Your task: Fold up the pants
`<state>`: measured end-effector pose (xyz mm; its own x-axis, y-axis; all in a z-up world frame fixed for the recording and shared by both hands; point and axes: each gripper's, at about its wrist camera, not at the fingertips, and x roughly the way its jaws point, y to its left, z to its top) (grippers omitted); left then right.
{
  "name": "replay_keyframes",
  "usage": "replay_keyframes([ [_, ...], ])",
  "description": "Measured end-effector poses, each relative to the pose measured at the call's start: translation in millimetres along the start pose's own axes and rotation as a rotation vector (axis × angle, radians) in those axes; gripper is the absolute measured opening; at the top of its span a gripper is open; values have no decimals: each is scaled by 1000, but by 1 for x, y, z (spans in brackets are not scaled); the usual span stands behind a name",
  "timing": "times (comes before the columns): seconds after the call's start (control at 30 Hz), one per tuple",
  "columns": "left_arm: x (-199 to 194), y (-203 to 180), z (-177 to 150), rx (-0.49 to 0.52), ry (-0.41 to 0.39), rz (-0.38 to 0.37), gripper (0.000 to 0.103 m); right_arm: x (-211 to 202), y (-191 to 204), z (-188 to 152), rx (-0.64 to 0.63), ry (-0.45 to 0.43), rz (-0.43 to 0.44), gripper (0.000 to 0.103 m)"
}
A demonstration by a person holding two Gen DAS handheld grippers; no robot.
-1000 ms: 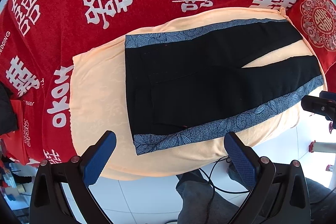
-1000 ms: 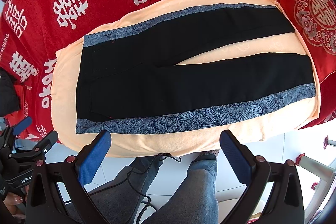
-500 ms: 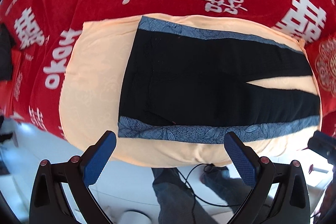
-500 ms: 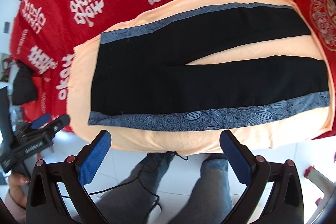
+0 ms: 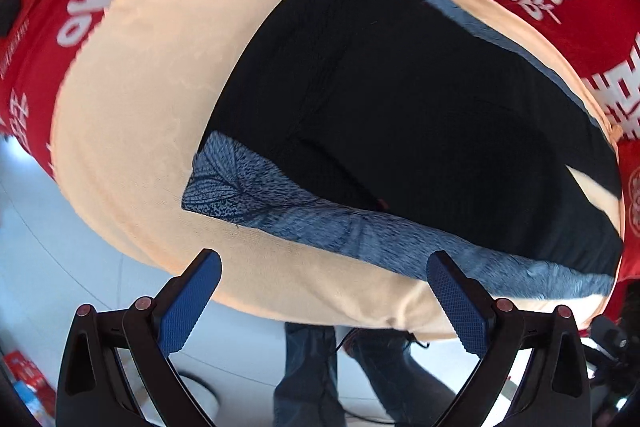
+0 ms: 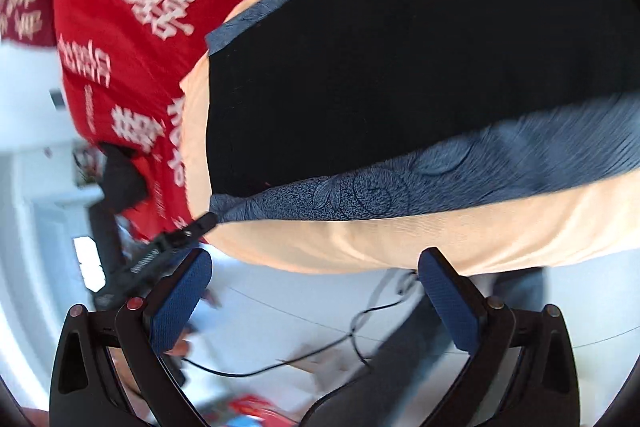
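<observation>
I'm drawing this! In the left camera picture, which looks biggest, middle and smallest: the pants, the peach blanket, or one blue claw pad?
1. Pants and peach blanket: too alike to rank; the pants hide part of the blanket.
2. Blue claw pad: smallest, though nearest the camera.

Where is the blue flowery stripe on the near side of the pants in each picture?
Left wrist view: the near blue patterned stripe runs from centre left down to the lower right, just above the open left hand-held gripper.
Right wrist view: the same stripe crosses the middle, rising to the right edge, above the open right hand-held gripper.
Shared landmark: the peach cloth under the pants.
</observation>
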<state>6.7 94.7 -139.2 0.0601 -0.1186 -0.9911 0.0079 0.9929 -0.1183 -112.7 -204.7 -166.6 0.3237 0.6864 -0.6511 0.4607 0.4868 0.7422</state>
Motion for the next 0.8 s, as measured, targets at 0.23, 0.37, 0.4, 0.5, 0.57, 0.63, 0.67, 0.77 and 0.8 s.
replay_keyframes([
  [0.23, 48, 34, 4, -83, 10, -171, 103, 44, -63, -8, 112, -22, 121, 83],
  [0.37, 58, 37, 6, -127, 15, -266, 103, 45, -79, -10, 158, -65, 253, 83],
  [0.4, 59, 36, 9, -138, 16, -291, 103, 43, -78, -11, 153, -78, 270, 83],
  [0.5, 61, 29, 19, -134, 12, -299, 103, 33, -77, -9, 157, -137, 303, 83],
  [0.57, 61, 26, 24, -115, 7, -296, 103, 28, -81, -4, 193, -188, 342, 83],
  [0.63, 61, 22, 28, -101, 10, -297, 103, 29, -84, 1, 208, -191, 368, 83],
  [0.67, 61, 20, 29, -98, 11, -295, 103, 31, -84, 2, 208, -188, 381, 83],
  [0.77, 61, 18, 32, -105, 2, -300, 99, 38, -89, 2, 246, -191, 408, 76],
  [0.8, 60, 19, 33, -121, -6, -302, 93, 37, -96, 0, 271, -193, 423, 63],
])
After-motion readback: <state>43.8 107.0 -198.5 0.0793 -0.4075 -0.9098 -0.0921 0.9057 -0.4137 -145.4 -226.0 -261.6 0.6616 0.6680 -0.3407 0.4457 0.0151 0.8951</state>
